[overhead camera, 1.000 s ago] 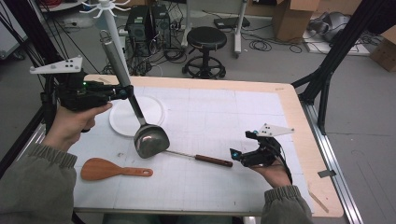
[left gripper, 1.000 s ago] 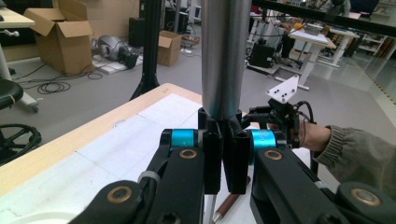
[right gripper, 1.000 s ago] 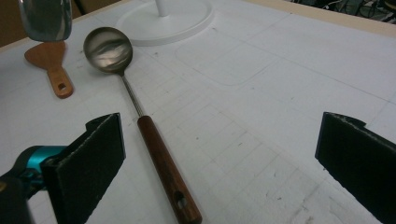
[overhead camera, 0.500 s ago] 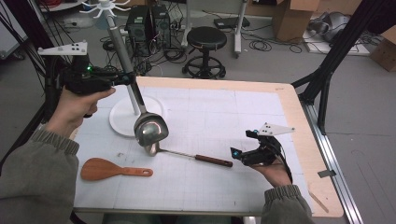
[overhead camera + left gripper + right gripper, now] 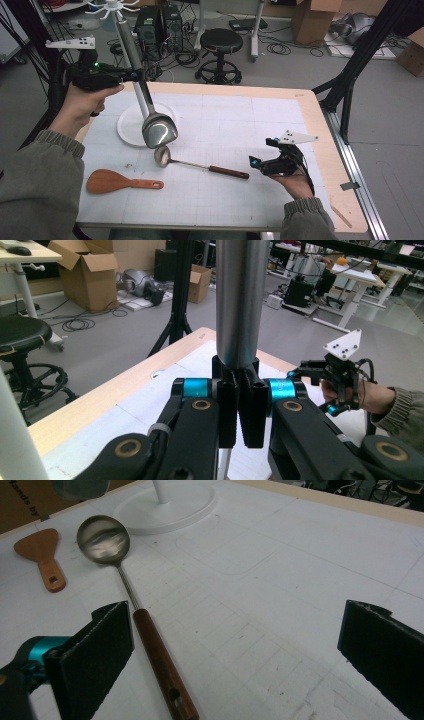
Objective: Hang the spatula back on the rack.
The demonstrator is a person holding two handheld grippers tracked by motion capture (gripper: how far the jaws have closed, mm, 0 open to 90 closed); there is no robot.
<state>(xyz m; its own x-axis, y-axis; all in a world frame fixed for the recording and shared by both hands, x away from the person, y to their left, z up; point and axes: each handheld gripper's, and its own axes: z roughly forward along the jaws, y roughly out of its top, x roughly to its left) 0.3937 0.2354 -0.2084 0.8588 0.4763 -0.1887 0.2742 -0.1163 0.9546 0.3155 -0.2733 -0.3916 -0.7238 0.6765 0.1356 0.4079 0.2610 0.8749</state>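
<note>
The big metal ladle [image 5: 159,131] hangs in the air above the table [image 5: 310,120], its bowl just in front of the round white stand [image 5: 129,131]. The left gripper [image 5: 136,76] is squeezed tight on its thick handle, up high. The right gripper [image 5: 257,162] rests on the table with its jaws wide apart, holding nothing. The small ladle [image 5: 200,164] lies just beside it. A wooden spoon [image 5: 120,182] lies nearby.

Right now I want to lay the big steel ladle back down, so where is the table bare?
The widest bare patch lies between the white stand base and the right gripper, above the small ladle. A narrower strip runs along the near edge, right of the wooden spatula. The left side is crowded: base, small ladle's bowl and spatula sit close under the big ladle.
</note>
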